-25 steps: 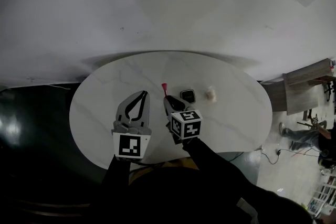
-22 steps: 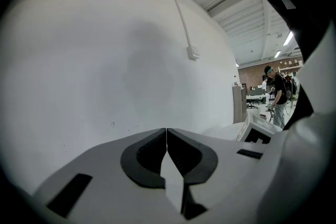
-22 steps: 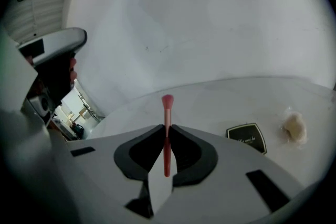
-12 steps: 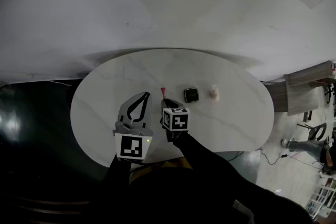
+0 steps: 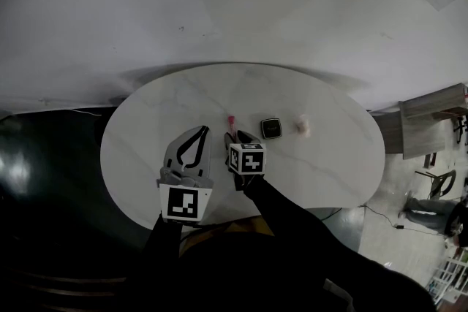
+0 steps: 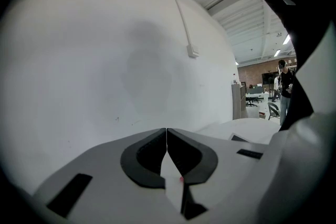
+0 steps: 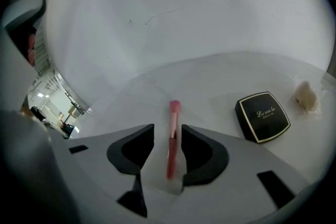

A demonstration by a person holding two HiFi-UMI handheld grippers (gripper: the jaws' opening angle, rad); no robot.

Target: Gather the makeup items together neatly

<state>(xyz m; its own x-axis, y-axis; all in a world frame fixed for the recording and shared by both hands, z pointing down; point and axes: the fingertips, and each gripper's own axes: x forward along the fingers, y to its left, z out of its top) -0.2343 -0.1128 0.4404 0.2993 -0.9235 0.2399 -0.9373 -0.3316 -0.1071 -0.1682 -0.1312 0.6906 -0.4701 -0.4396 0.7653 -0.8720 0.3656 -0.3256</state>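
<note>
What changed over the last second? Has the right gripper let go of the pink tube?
Yes. The right gripper came down to the table with the pink tube. Its jaws have just been opening, and the tube now lies on the tabletop between them with the pads off it. Unchanged: the left gripper is shut and empty, and the black compact and pale puff sit where they were.

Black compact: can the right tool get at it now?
Probably yes. The black compact lies just right of the right tool with nothing between; its jaws have just been opening, a pink tube lying loose between them.
</note>
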